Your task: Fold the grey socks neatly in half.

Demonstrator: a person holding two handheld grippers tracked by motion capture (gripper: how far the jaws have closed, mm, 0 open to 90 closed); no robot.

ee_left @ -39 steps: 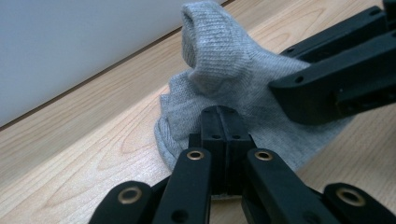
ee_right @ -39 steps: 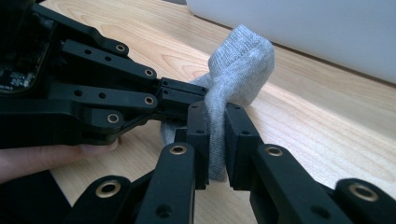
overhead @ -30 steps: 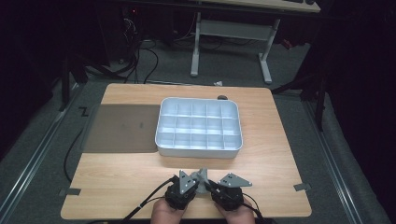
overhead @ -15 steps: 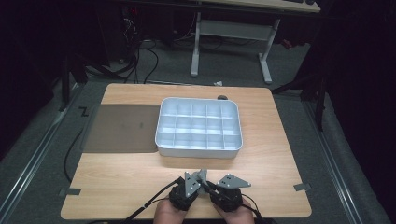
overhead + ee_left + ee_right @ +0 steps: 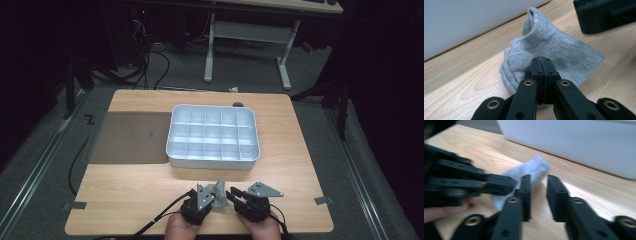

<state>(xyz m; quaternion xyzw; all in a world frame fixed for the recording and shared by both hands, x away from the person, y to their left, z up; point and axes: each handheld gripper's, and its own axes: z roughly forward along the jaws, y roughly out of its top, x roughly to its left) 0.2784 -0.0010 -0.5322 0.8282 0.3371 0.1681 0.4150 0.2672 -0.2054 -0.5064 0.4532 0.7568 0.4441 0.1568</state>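
Two grippers sit side by side at the near edge of the bench in the high view, with a small grey sock bunched between them, just in front of the white divided tray.

From the left gripper view, my left gripper has its jaws pressed together on the sock's near edge, so I'd call that clamped on the fabric. The cuff sticks up and away toward the tray wall.

From the right gripper view, my right gripper is spread apart, nothing in it. The sock lies just ahead and slightly to its left, touching the left jaw, with its free end pointing out past the tips. That's my guess for what the right side grabs next.
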